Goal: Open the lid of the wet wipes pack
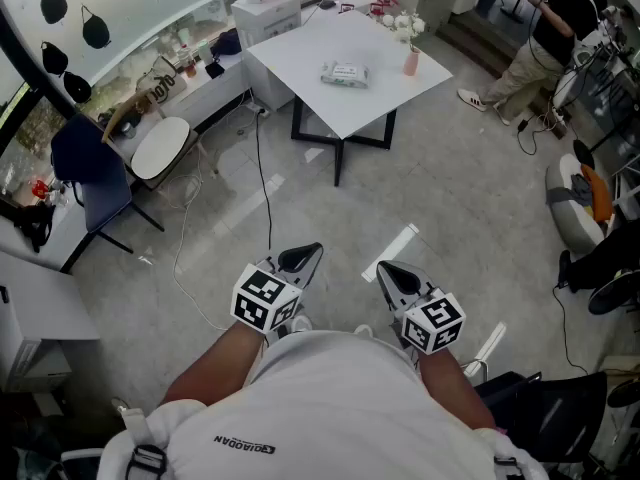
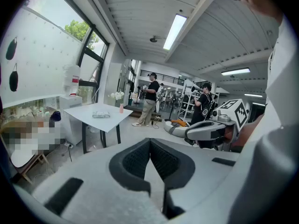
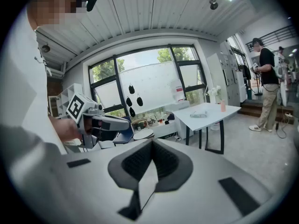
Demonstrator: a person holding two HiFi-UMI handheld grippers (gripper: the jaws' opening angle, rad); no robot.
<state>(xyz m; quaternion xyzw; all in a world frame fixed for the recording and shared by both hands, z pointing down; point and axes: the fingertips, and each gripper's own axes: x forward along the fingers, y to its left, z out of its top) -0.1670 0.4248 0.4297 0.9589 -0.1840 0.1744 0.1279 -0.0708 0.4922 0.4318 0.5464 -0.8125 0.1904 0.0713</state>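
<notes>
The wet wipes pack (image 1: 345,74) lies flat on a white square table (image 1: 300,53) far across the room, with its lid down. It also shows small in the left gripper view (image 2: 101,115) and the right gripper view (image 3: 199,114). My left gripper (image 1: 304,258) and right gripper (image 1: 389,272) are held close to my body over the grey floor, far from the table. Both point toward it. Each one's jaws meet at the tips with nothing between them, as seen in the left gripper (image 2: 150,141) and the right gripper (image 3: 152,142).
A pink bottle (image 1: 411,63) and white flowers (image 1: 405,23) stand on the table's far corner. A blue chair (image 1: 95,178) and a round white stool (image 1: 160,148) are at the left, with a cable (image 1: 262,188) across the floor. A person (image 1: 540,38) stands at the far right, near a grey beanbag (image 1: 575,203).
</notes>
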